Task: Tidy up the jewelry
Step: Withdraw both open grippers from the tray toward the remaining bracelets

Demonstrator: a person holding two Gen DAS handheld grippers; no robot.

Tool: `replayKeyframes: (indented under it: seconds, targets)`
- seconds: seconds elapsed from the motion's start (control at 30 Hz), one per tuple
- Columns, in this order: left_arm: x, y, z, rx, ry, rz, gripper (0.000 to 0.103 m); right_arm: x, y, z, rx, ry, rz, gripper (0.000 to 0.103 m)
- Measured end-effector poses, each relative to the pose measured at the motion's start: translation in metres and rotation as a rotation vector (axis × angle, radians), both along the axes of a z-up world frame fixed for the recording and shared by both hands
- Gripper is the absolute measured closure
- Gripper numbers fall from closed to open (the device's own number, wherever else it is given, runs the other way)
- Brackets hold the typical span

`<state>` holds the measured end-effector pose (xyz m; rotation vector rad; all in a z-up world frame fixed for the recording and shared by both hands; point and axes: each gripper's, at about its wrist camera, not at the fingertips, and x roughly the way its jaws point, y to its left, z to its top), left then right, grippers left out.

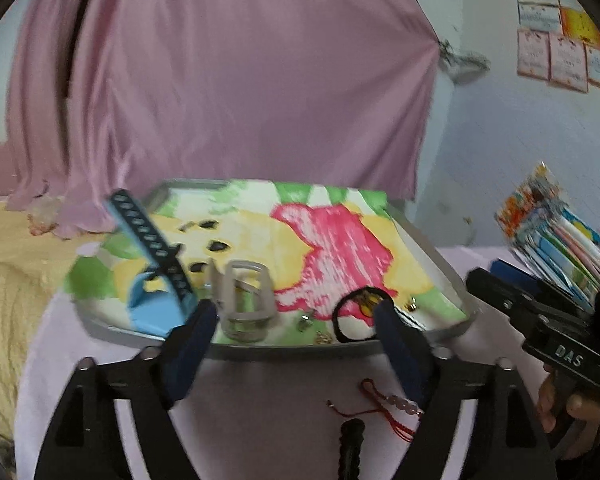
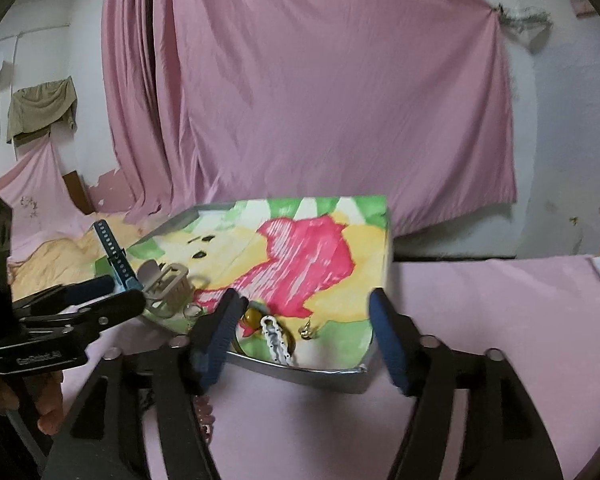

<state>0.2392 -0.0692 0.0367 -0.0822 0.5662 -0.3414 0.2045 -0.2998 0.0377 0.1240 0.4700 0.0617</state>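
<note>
Left wrist view first: our left gripper [image 1: 296, 320] has its blue-padded fingers [image 1: 194, 344] spread wide apart with nothing between them, hovering over the near edge of a grey tray [image 1: 148, 338]. Just beyond the fingertips, inside the tray, we see a beige hair claw [image 1: 246, 294], a black hair tie [image 1: 350, 320] and a few small metal pieces, too blurred to name. A dark blue watch strap [image 1: 150, 240] slants up from the tray's left side. A colourful painted sheet [image 1: 320, 240] lines the tray. Nearer to us, on the pink-covered counter [image 1: 260, 400], a red cord bracelet [image 1: 380, 404] with pale beads lies beside the right finger, outside the tray.

Right wrist view: our right gripper [image 2: 306, 312] is likewise open and empty, its fingers [image 2: 388, 336] straddling the tray's near corner. Between them, inside the tray, lie a white chain [image 2: 276, 340], an amber bead piece [image 2: 254, 316] and a small gold earring [image 2: 308, 330]. Further out, a pink curtain [image 2: 320, 100] hangs behind the counter.
</note>
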Motion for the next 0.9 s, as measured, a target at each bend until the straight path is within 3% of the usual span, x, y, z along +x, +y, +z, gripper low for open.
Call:
replayKeyframes:
  seconds: [0.07,0.2,0.27,0.63,0.9]
  targets:
    - [-0.011,0.004,0.005,-0.012,-0.047,0.027,0.011,-0.008,0.001,0.004,-0.010,-0.032,-0.012,0.025]
    - [-0.032,0.012,0.014,-0.025,-0.144,0.073,0.002,-0.026,0.005,0.011,-0.041,-0.105,-0.034,0.018]
    - [-0.042,0.014,0.018,-0.029,-0.178,0.091,0.001,-0.037,0.008,0.015,-0.058,-0.155,-0.050,0.009]
    - [-0.086,0.023,0.022,-0.014,-0.257,0.125,0.001,-0.088,0.009,0.028,-0.032,-0.314,-0.082,0.003]
    - [-0.109,0.025,0.021,0.004,-0.271,0.123,0.001,-0.114,0.021,0.025,-0.059,-0.332,-0.067,0.002]
